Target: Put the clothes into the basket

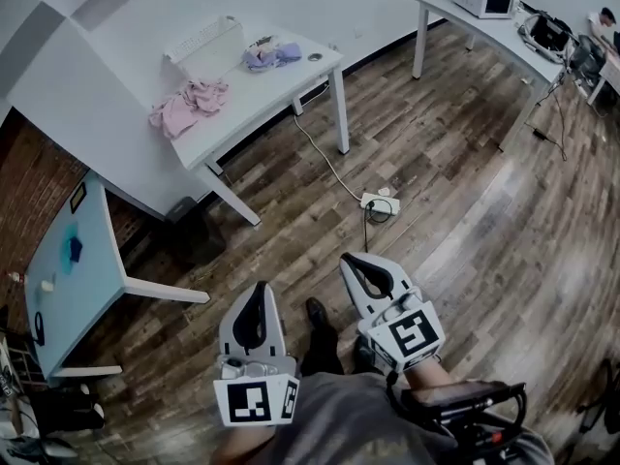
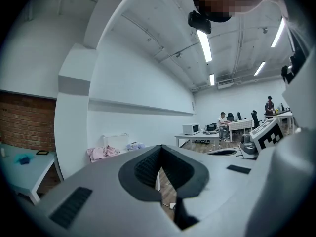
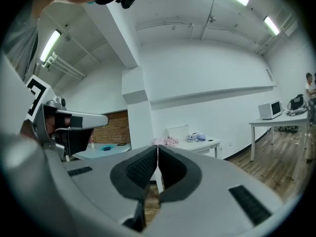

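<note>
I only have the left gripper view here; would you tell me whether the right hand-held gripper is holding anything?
Observer: No. The right gripper view shows the right hand-held gripper with its jaws shut together and nothing between them.
Operator: Thank you. From my side angle I cannot see into the basket; is anything in it?
Observer: In the head view, no clothes show inside the white basket. The pink clothes and the lavender garment both lie on the white table, outside it.
</note>
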The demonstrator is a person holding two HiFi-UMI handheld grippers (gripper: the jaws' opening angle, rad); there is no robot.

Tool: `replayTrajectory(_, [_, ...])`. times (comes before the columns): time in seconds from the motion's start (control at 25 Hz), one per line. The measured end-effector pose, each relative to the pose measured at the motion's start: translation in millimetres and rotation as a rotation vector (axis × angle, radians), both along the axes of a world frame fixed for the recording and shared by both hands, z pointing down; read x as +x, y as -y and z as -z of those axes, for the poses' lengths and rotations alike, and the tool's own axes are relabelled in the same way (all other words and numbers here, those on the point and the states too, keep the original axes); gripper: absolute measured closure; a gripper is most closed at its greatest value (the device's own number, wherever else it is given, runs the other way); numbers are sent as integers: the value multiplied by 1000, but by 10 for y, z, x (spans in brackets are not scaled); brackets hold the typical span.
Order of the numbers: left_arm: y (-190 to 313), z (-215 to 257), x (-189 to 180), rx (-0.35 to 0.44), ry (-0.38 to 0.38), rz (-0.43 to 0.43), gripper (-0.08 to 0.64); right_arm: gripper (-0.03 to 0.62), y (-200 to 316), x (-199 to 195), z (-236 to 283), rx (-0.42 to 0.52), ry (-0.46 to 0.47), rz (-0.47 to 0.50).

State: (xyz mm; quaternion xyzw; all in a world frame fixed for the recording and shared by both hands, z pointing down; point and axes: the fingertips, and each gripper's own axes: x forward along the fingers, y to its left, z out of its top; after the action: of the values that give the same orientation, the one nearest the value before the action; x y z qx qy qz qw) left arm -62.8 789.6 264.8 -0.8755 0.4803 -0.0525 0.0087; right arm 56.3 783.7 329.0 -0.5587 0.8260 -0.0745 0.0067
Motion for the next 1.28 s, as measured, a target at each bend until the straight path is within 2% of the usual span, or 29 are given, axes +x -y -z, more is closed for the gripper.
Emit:
replayTrajectory(0.2, [467,-87,-38,-11,-46,-4,551,583,418,-76,-73,-19,-7,20])
replayTrajectory(0.44, [1235,-1,-211,-1,-98,8,551,583,1273,-287,-51,-77,-58,60])
replayTrajectory(0.76, [2181,171,-681,42,-149,46,551,583,2331,-779,172,-8,-72,117])
replayTrajectory(1.0, [2575,174,-865,42,-173,47,551,583,2677,-913,204,-10,-83,104])
replayTrajectory(1.28, [2835,82,-826,8,-184,14,551,583,2898,-784,147,-30,-94,50])
